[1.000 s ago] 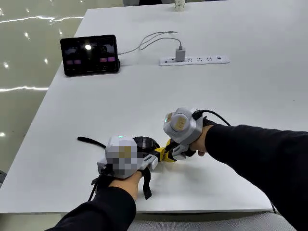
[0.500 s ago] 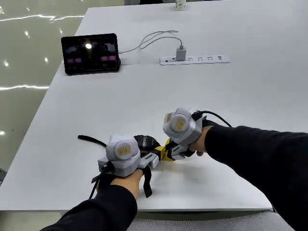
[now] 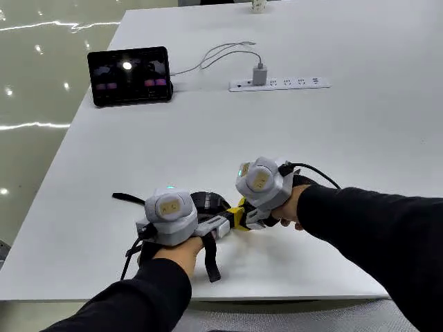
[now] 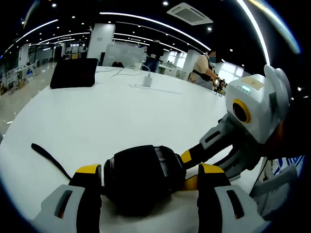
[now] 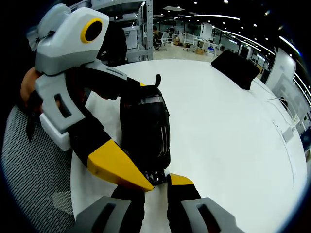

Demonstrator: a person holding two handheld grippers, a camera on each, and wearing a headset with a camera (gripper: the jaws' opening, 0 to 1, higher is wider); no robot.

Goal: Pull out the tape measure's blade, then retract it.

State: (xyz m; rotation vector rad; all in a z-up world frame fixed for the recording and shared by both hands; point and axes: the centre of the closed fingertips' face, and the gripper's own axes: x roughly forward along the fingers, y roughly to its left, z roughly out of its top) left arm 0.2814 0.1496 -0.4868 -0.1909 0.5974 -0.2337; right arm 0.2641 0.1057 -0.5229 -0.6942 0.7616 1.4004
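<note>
A black tape measure (image 3: 208, 203) lies on the white table (image 3: 346, 138) near its front edge. My left gripper (image 3: 219, 214) is shut on its case, and its yellow-tipped fingers (image 4: 88, 171) press on both sides of the tape measure (image 4: 141, 174). My right gripper (image 3: 241, 211) meets the case from the right. In the right gripper view its jaws are closed to a narrow gap at the small metal blade tip (image 5: 155, 176), at the lower end of the tape measure (image 5: 146, 126). No length of blade shows outside the case. A black strap (image 3: 129, 200) trails left from it.
A dark tablet (image 3: 129, 76) stands at the far left. A white power strip (image 3: 279, 86) with a plugged charger (image 3: 259, 75) and cable lies behind the work. The table's front edge runs just below both hands. A mesh chair seat (image 5: 34, 160) is beside the table.
My left gripper has shifted slightly left and up with the tape measure's case. The right gripper has stayed almost where it was, at the case's right end.
</note>
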